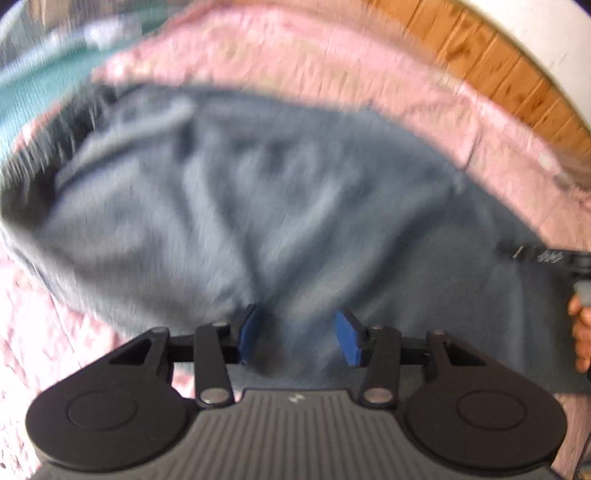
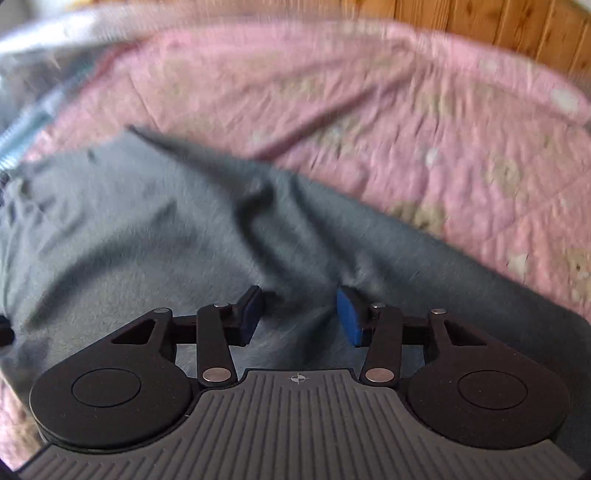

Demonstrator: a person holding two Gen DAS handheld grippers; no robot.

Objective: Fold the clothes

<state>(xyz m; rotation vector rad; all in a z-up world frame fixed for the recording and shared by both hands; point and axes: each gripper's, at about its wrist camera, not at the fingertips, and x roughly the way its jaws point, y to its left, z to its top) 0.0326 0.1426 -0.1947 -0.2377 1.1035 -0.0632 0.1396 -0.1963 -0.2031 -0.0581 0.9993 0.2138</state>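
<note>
Lying under right claw [image 2: 299,315] | grey garment [image 2: 147,229] | pads apart

Right gripper [image 2: 300,315]: jaws stand apart, blue pads [image 2: 347,321] facing each other across a clear gap; nothing pinched between them.
Grey garment [image 2: 147,229]: lies rumpled on the bed, filling the lower left and centre of the view; a raised fold runs from its far corner towards the gripper's fingers, and the cloth passes beneath the gap.
Pink quilt [image 2: 406,122]: covers the bed, wrinkled, with pale patterned patches; the garment's far edge crosses it on a diagonal.
Wooden panelling [image 2: 498,22]: beyond the quilt's far edge, top right.
Sharpness: the whole view is blurred.
</note>
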